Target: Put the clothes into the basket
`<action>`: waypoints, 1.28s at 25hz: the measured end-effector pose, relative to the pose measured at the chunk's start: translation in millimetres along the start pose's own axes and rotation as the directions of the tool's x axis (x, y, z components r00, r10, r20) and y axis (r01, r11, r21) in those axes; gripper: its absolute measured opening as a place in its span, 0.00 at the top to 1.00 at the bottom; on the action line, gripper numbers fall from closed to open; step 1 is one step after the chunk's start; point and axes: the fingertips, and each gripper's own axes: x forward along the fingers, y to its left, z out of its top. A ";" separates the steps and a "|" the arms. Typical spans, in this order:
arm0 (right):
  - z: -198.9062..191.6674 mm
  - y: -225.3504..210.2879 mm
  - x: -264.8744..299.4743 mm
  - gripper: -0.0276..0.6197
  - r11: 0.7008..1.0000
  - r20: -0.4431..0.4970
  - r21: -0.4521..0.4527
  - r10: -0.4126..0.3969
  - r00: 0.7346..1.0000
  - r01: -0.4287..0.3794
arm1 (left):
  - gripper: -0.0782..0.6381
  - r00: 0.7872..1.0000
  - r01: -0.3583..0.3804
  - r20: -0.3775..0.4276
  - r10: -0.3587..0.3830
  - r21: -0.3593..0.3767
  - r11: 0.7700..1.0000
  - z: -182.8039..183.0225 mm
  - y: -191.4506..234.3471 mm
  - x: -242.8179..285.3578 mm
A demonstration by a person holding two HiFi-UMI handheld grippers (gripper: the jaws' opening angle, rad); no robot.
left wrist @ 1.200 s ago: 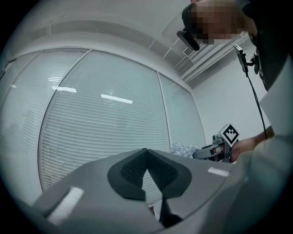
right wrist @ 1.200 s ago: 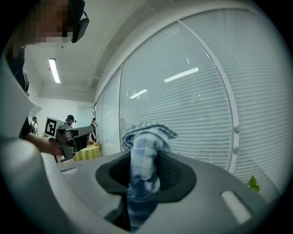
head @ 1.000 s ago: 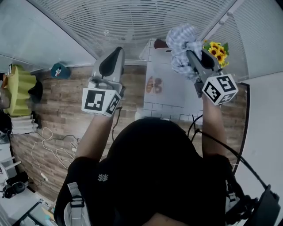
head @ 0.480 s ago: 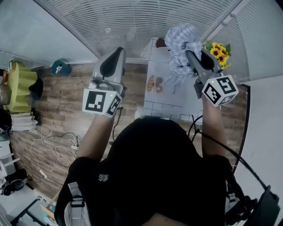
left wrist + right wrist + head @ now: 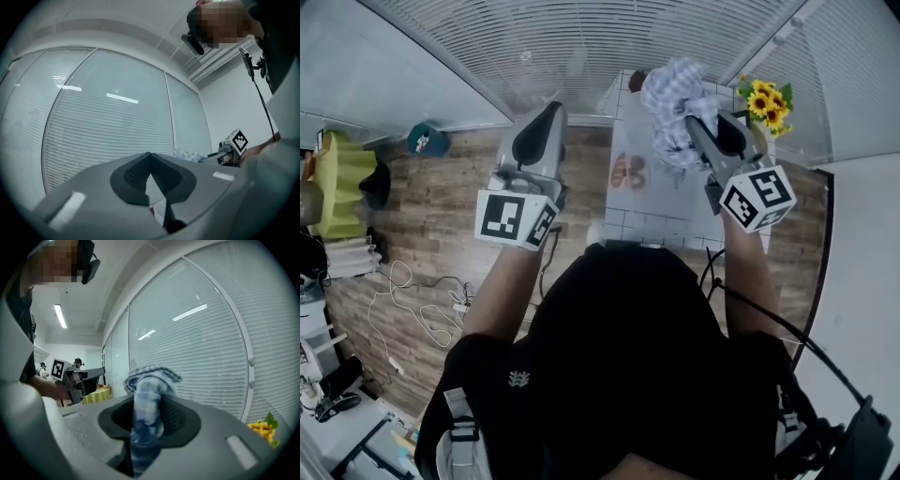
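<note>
Window blinds [image 5: 581, 47], sunflowers [image 5: 766, 99] beside checked cloth [image 5: 671, 94]

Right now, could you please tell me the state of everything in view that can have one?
left gripper: shut, nothing between its jaws.
right gripper: shut on the checked garment.
checked garment: bunched, hanging from the right gripper's jaws over the white table.
sunflowers: in bloom, by the table's far right corner.
</note>
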 end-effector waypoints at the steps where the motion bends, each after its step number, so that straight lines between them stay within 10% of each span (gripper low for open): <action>1: -2.7 0.5 0.3 0.76 1.000 -0.006 0.003 0.000 1.000 0.000 | 0.88 1.000 0.003 -0.003 -0.003 -0.002 1.000 -1.4 -0.4 0.6; 32: -106.0 -44.2 5.2 0.76 0.988 -0.114 0.143 -0.049 0.992 0.066 | 0.88 0.986 0.085 -0.138 -0.092 -0.057 0.995 -97.7 -31.4 43.8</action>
